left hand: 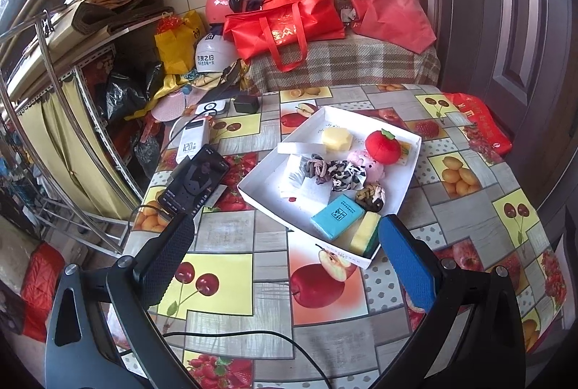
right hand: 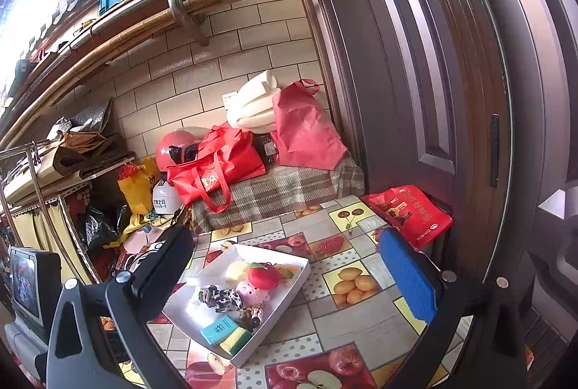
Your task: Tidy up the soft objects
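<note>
Flanking white tray (left hand: 410, 168) — phone (left hand: 195, 179), possibly charging

So the counter (left hand: 231, 237) is wearing a fruit-print patchwork cloth, apples, cherries, strawberries all over. A shallow white tray (left hand: 260, 186) is sitting on it toward the middle, turned at an angle. Off to the tray's left a black phone (left hand: 195, 181) is lying screen up, with a white power bank (left hand: 193, 139) resting just behind it and a small black charger block (left hand: 246, 104) sitting further back near the far edge. A black cable (left hand: 231, 335) is trailing across the near part, and a red packet (left hand: 480, 125) is lying at the far right edge
</note>
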The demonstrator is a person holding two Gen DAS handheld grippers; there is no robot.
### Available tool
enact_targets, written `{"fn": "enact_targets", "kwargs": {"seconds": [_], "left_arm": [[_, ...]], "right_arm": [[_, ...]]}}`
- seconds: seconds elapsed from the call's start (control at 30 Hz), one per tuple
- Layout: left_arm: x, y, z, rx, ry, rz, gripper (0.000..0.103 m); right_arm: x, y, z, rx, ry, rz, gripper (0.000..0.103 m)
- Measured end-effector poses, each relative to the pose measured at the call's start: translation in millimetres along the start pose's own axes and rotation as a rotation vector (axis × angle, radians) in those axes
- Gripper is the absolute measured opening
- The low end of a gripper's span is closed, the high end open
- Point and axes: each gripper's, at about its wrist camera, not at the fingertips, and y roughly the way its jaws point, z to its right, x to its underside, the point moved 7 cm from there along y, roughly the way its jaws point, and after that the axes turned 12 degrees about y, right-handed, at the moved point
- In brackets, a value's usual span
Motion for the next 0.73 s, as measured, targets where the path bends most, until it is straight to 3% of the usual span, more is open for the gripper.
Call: {"fn": "enact_targets", "kwargs": {"seconds": [0.23,0.73], "left_arm": [[2.2,1.9,6.4,0.055,-0.013,-0.007,0.103],[5.6,10.7,11.5,0.073,0.001,-0.038,0.103]], "right_arm": [[0.5,0.6,0.8,0.002,0.0,-0.003,0.103],[6.1,-1.5,7.9,0.014,0.016,-0.013,0.103]]}}
